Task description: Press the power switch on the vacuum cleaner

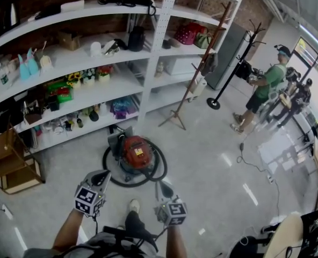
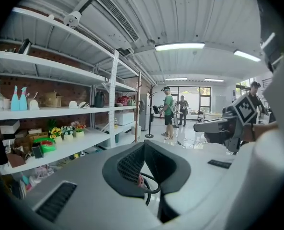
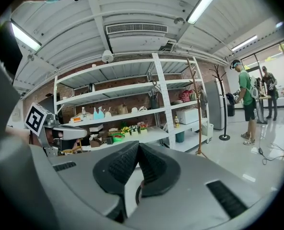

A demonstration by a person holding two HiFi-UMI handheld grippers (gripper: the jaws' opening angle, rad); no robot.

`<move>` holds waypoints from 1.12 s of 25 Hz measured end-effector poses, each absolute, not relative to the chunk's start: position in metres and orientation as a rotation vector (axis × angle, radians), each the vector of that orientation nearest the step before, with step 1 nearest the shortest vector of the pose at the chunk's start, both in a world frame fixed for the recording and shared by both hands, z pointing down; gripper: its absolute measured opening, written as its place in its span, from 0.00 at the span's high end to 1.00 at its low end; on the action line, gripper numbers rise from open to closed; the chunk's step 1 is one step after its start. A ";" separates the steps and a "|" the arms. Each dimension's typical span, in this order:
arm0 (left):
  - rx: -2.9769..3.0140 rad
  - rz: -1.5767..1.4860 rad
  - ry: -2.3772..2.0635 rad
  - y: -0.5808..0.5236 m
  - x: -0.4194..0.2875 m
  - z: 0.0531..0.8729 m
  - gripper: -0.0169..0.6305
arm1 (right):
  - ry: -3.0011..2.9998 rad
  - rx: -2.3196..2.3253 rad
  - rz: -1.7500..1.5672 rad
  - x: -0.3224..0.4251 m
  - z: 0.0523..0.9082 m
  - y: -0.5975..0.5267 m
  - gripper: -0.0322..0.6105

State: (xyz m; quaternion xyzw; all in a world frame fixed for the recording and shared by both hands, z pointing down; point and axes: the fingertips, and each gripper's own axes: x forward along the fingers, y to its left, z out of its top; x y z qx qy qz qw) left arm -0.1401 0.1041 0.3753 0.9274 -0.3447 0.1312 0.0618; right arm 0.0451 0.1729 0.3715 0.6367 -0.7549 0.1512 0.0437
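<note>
L to R: white metal shelving [image 1: 153, 52] runs along the brick wall, packed w/ bottles, toy flowers, bags and boxes; a low wooden crate [image 1: 8, 165] sits on the floor at its left end.

Left gripper [image 1: 102, 178] is held low in front of the person, jaws together at the tips, nothing between them. It points fwd and down twd the machine, prob. carried closed so the tip can act as one blunt poker for a button.

The task's thing, a red-topped canister vacuum cleaner [image 1: 136, 152], stands on the floor just ahead of both grippers, in front of the shelving, w/ its black hose [image 1: 160, 171] looped round the body. A yellow label shows on the red lid; the power switch itself is too small to pick out.

Right gripper [image 1: 164, 189] sits beside the left, also closed at the tips and empty, nearer the hose loop. Neither touches the vacuum, so the press is not yet made; approx. an approach stance.

Floor [image 1: 212, 165] is pale, glossy, w/ light reflections. Further right: a black coat stand [image 1: 213, 103] and a person in a green top [image 1: 261, 85] by the windows, well apart.
</note>
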 end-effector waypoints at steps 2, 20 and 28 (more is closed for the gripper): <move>2.798 0.398 -1.053 0.088 -0.131 0.374 0.96 | -2.317 1.940 0.467 0.054 0.371 0.157 0.93; 2.727 0.442 -1.170 -0.036 -0.065 0.385 0.96 | -2.435 1.776 0.506 0.115 0.381 0.019 0.93; 2.694 0.448 -1.219 -0.063 -0.050 0.386 0.96 | -2.481 1.700 0.536 0.126 0.394 -0.020 0.93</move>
